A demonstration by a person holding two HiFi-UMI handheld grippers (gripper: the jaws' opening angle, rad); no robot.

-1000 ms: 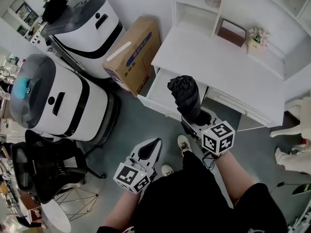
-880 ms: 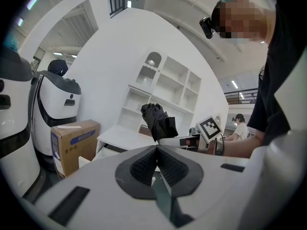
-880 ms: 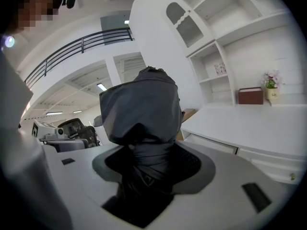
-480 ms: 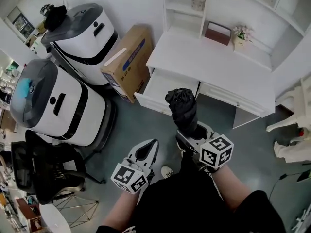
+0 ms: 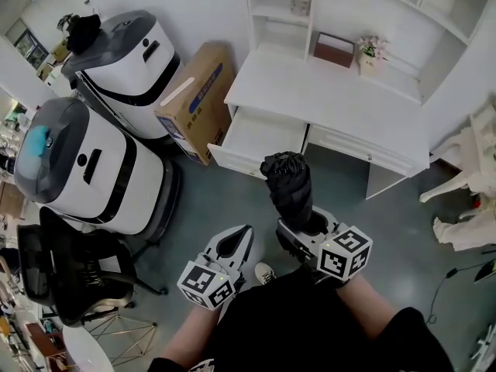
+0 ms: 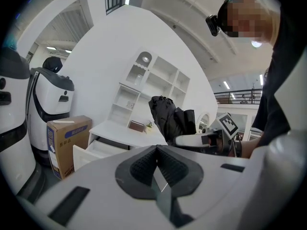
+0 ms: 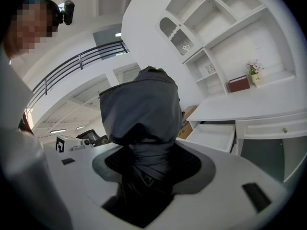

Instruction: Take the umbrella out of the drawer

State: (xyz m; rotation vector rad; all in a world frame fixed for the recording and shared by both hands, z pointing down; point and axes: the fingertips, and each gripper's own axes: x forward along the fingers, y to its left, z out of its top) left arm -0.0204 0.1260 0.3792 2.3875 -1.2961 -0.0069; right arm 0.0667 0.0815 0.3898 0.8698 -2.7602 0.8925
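A folded black umbrella (image 5: 288, 186) stands upright in my right gripper (image 5: 307, 227), which is shut on its lower end, held in the air in front of the white desk (image 5: 341, 103). The same umbrella (image 7: 144, 123) fills the middle of the right gripper view, and its canopy (image 6: 170, 121) shows in the left gripper view. The desk's left drawer (image 5: 252, 139) hangs pulled out and looks empty. My left gripper (image 5: 232, 246) is lower and to the left, jaws shut with nothing between them.
A cardboard box (image 5: 195, 99) leans beside the desk on the left. Two large white machines (image 5: 85, 161) stand further left, with a black office chair (image 5: 70, 273) near them. Shelves (image 5: 341, 22) above the desk hold a small box and flowers. A white chair (image 5: 469, 184) is at the right.
I have stepped back from the desk with the umbrella in the right gripper; the drawer now lies farther from it. The left gripper has kept its place.
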